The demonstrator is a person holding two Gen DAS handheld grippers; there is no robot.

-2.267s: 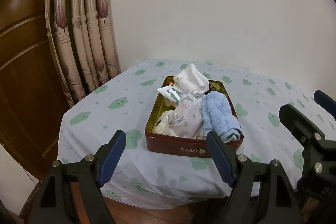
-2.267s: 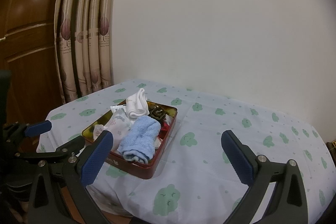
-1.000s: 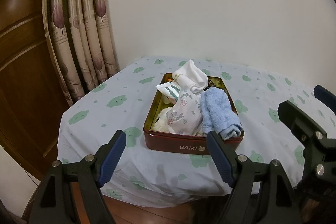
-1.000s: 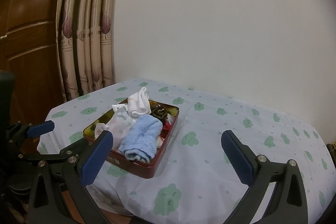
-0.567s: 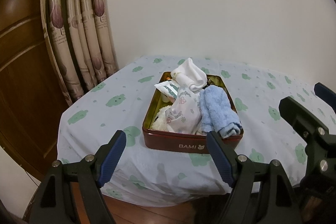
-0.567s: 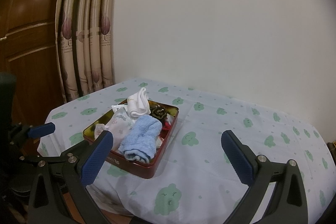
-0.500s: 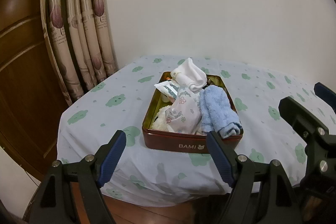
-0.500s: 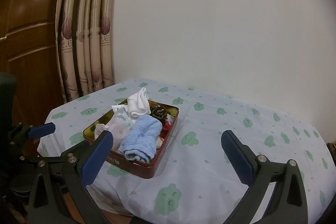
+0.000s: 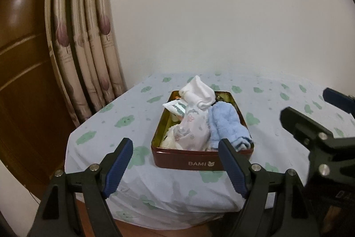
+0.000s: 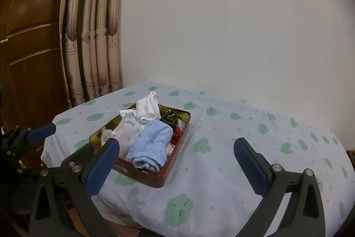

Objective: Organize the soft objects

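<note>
A red tin (image 9: 200, 162) marked BAMI sat near the front edge of a table (image 10: 255, 154) draped in a cloud-print cloth, heaped with soft goods: a rolled blue towel (image 9: 227, 126) along its 3 o'clock side, a floral-print cloth bundle (image 9: 192, 128) at centre, a white sock (image 9: 198, 92) perched at 12 o'clock, and a pale fluffy piece (image 9: 168, 139) at 7 o'clock. A printed packet (image 9: 176, 106) and a dark patterned item (image 10: 169, 117) showed among them. The left gripper (image 9: 175, 167) hung short of the tin's front wall, jaws spread wide and holding nothing; the right gripper (image 10: 176, 170), at 3 o'clock of the left, was likewise agape and empty, its view taking in bare cloth beyond the tin.

The scene fitted either a jumbled tin awaiting sorting or soft things already gathered into their container; the frames did not settle which. Any handling would likely go best by pinching a piece at a fold or rolled end rather than a loose corner, taking the topmost item so that neighbours do not drag along. The towel's front end overhung the rim and looked liable to unroll or spill if tugged sideways. Curtains (image 9: 88, 54) hung at 10 o'clock.
</note>
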